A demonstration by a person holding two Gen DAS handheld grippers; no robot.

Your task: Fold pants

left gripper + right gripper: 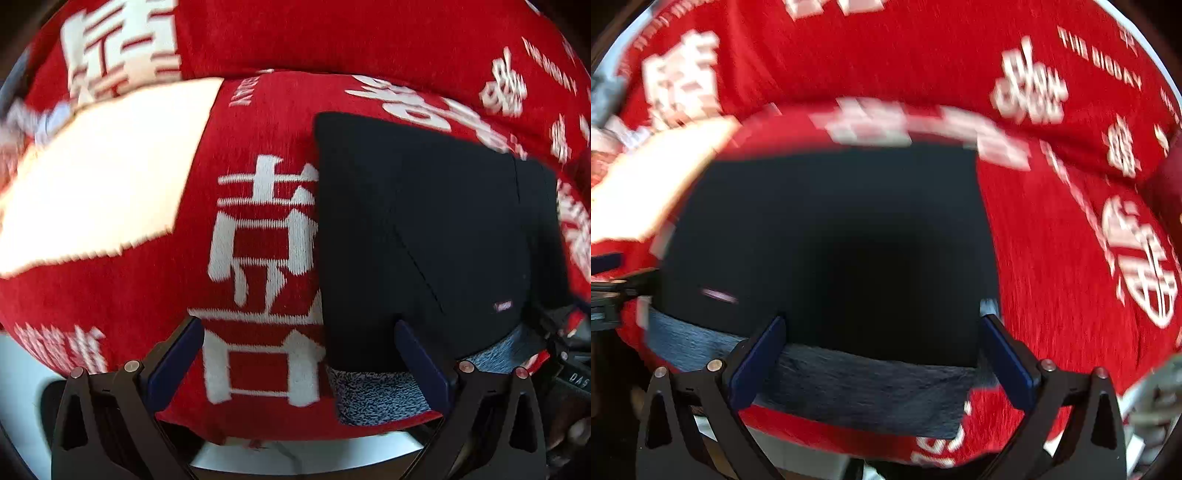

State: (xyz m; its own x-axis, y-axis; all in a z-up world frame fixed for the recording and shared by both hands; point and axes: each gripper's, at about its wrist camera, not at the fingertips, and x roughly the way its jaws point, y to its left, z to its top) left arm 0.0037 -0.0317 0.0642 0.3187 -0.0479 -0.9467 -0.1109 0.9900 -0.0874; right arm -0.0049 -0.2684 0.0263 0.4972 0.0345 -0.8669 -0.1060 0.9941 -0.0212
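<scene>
1. Both jaws stand wide apart and empty: the left gripper (pixel 299 354) and the right gripper (pixel 882 350) hold nothing.
2. Dark pants (pixel 417 229), folded into a compact rectangle with the grey fleece lining (pixel 857 391) showing along the near edge, lie flat on the red blanket (pixel 258 122), toward its near edge.
3. Folding looks nearly finished; next probably a final fold or tidying, needing a pinch on the near hem.

Matt black cloth pants (pixel 424 229), fuzzy grey lining (pixel 380 395) showing, are lying on a napped red blanket (pixel 266 122).
</scene>
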